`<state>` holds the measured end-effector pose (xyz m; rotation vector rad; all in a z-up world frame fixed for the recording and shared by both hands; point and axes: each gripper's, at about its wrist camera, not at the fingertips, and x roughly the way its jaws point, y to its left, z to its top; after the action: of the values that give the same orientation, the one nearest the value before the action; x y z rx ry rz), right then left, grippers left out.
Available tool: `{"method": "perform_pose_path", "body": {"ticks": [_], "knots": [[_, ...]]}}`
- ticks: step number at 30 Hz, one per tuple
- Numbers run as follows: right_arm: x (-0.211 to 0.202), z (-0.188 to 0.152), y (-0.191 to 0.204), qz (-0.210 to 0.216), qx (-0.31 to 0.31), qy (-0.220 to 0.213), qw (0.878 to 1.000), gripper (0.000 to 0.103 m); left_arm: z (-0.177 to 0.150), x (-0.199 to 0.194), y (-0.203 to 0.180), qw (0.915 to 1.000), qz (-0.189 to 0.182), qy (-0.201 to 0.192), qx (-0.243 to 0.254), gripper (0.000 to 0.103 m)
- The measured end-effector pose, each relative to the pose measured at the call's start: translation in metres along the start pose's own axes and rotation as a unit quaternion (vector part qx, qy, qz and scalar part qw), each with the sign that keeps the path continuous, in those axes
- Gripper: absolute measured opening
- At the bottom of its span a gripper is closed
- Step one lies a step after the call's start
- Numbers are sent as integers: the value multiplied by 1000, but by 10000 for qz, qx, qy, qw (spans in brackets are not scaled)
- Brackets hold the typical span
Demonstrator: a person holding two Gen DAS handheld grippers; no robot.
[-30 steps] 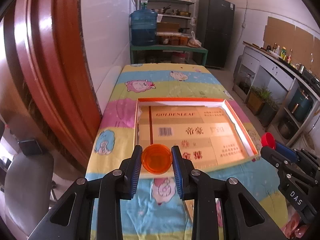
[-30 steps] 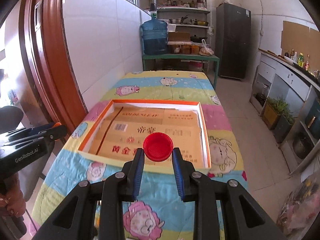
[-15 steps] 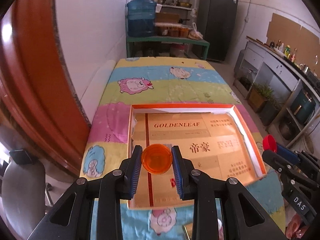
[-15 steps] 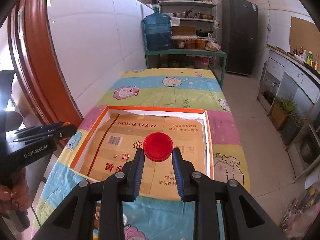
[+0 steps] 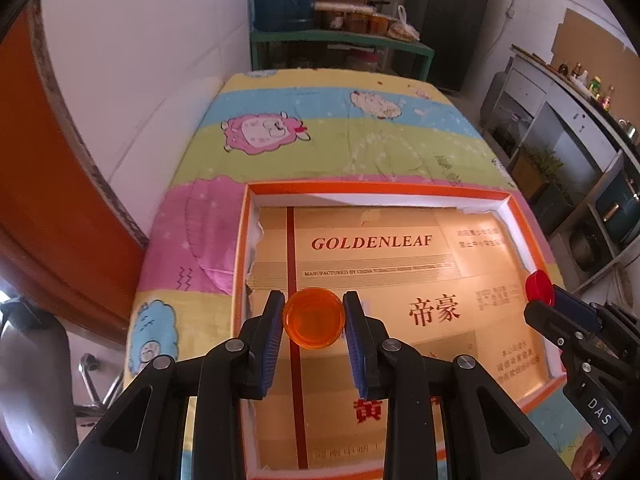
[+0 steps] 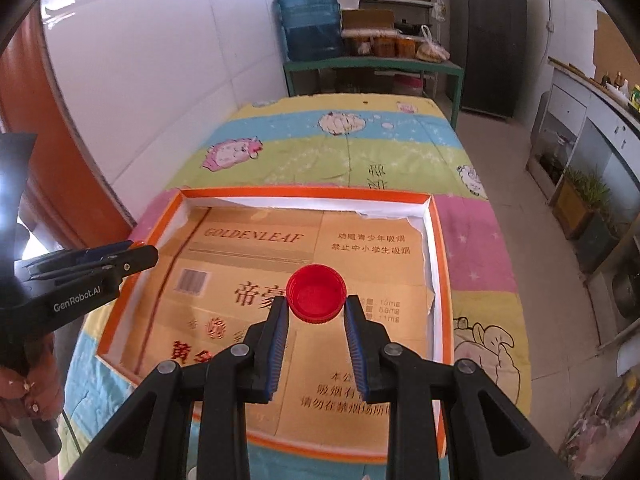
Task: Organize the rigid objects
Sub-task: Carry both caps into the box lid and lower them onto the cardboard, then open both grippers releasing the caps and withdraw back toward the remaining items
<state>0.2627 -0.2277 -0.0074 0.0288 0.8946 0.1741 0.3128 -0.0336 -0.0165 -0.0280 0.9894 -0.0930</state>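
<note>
My left gripper [image 5: 314,320] is shut on an orange translucent cap [image 5: 314,317] and holds it above the left part of a shallow orange-rimmed box [image 5: 360,189] lined with gold cardboard. My right gripper [image 6: 316,312] is shut on a red bottle cap [image 6: 316,293] above the middle of the same box [image 6: 304,192]. The right gripper with its red cap [image 5: 539,287] shows at the right edge of the left wrist view. The left gripper [image 6: 136,254] shows at the left edge of the right wrist view.
The box lies on a table with a colourful cartoon cloth [image 5: 344,136]. A white tiled wall [image 5: 140,60] and a red door frame [image 5: 36,200] run along the left. A green shelf with a water jug [image 6: 310,24] stands behind the table; cabinets line the right.
Both grippers have moved forward from the table's near edge to over the box, each still holding its cap.
</note>
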Motion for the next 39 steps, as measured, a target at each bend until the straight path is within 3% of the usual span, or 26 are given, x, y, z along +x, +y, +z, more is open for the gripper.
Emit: {"method": "perform_pose_path", "body": {"ticks": [13,29,31,33,35,37,39], "knots": [[41,0,-9,137,67,341,9993,29,-2,44,-5,9997,-74,252,-7,30],[60,-3,-11,83,67,453,9989,29,-8,54,-3,9999,30,146,3,31],[61,-4,-11,76,51,451,9989,30,-9,54,-3,9998,-79,148,112,37],[60,-4,-11,68,70,436,9990,29,-9,54,-4,9992,-298,154,200,57],[60,-4,-12,87,119,419,9990,30,-10,55,-7,9985,-413,220,300,70],[59,-5,-12,119,145,408,9990,34,-11,54,-9,9988,-304,222,317,71],[57,-6,-12,92,145,396,9991,50,-12,52,-9,9993,-167,154,307,71]]}}
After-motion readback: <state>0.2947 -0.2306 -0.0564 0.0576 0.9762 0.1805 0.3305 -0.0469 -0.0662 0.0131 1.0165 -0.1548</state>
